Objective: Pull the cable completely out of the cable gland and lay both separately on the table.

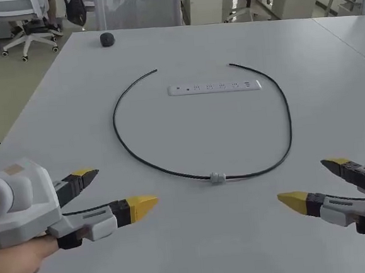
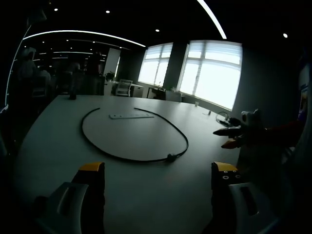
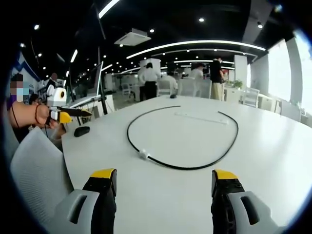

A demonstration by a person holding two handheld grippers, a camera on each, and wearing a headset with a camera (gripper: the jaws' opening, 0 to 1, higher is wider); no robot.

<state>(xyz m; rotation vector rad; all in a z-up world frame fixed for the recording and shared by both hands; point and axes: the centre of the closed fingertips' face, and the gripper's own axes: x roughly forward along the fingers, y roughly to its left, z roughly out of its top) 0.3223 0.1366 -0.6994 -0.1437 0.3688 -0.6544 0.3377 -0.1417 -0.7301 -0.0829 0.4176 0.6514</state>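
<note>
Thin black cable (image 1: 113,120), threaded through a small grey gland (image 1: 217,177), lay ahead between left claw (image 1: 126,187) and right claw (image 1: 301,180), both wide open and empty, seemingly poised to flank it.

table (image 1: 210,242) | looped cable (image 1: 114,124) through gland (image 1: 217,177) | power strip (image 1: 215,87) | dark lump (image 1: 107,39)
</note>
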